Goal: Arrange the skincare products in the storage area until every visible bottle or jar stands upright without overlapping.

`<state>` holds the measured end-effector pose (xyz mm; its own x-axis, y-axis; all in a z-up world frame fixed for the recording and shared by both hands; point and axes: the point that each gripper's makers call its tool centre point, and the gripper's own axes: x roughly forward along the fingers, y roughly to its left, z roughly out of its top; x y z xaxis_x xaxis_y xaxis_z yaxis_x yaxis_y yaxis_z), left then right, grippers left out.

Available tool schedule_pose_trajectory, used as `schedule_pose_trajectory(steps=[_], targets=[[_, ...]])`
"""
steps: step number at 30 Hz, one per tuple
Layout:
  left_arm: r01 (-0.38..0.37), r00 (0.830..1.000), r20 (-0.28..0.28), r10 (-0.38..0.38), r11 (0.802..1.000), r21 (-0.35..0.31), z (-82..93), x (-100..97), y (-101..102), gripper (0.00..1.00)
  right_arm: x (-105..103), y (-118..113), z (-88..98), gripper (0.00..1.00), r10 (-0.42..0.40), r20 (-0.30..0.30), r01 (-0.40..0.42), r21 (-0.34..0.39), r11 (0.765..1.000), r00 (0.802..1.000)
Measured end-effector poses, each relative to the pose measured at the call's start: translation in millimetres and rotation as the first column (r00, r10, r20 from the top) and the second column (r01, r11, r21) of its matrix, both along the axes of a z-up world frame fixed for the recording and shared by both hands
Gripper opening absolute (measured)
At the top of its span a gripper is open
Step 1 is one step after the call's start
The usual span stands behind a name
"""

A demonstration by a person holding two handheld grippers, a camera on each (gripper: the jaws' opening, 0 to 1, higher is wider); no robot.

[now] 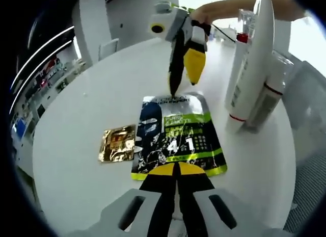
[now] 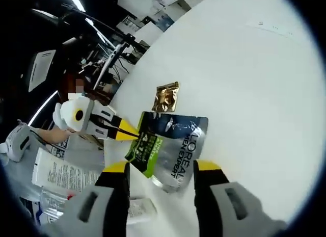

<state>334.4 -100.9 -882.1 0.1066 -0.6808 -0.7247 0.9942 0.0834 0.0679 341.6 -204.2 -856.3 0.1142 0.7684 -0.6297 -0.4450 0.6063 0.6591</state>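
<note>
Left gripper [image 1: 175, 172]: lower centre of left gripper view; jaws pressed together on the near edge of the sachet [image 1: 175, 135]
Right gripper [image 2: 160, 168]: jaws spread; sachet's silver end just past them at lower centre of right gripper view
Sachet: flat on white table [image 1: 76, 160], mid-frame
Gold packet [image 1: 117, 143]: just left of sachet
Tubes [image 1: 254, 69]: standing upright, upper right of left gripper view

The left gripper [image 1: 175, 170] is clamped on the near edge of a flat mask sachet [image 1: 175, 132] on the white table [image 1: 76, 165]. The right gripper [image 1: 186, 79] hangs over its far edge. A gold packet [image 1: 118, 143] lies beside it; white tubes [image 1: 254, 69] stand nearby.
</note>
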Motion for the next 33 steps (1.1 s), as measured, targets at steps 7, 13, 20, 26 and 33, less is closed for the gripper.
schedule_pose_trajectory(steps=[7, 13, 20, 26, 33], targets=[[-0.006, 1.000, 0.018, 0.006, 1.000, 0.023, -0.1, 0.4, 0.5, 0.00, -31.1, -24.2, -3.4, 0.54, -0.049, -0.154, 0.028, -0.134, 0.991, 0.987], [-0.011, 1.000, 0.008, 0.011, 1.000, 0.017, 0.5, -0.4, 0.7, 0.00, -34.9, -0.5, -1.7, 0.51, -0.215, -0.279, 0.222, -0.007, 0.975, 0.936], [-0.010, 1.000, 0.009, 0.010, 1.000, 0.019, -0.8, -0.3, 1.3, 0.00, -29.7, -12.2, 15.1, 0.51, -0.336, -0.333, 0.401, 0.150, 0.904, 0.881], [-0.014, 1.000, 0.008, 0.014, 1.000, 0.014, -1.1, 0.2, 0.8, 0.00, -25.1, -22.8, 8.2, 0.45, -0.333, -0.373, 0.447, 0.277, 0.851, 0.866], [-0.016, 1.000, 0.000, 0.016, 1.000, 0.009, -1.1, -0.1, 0.7, 0.00, -17.5, -18.3, -10.0, 0.28, -0.272, -0.318, 0.372, 0.317, 0.873, 0.908]])
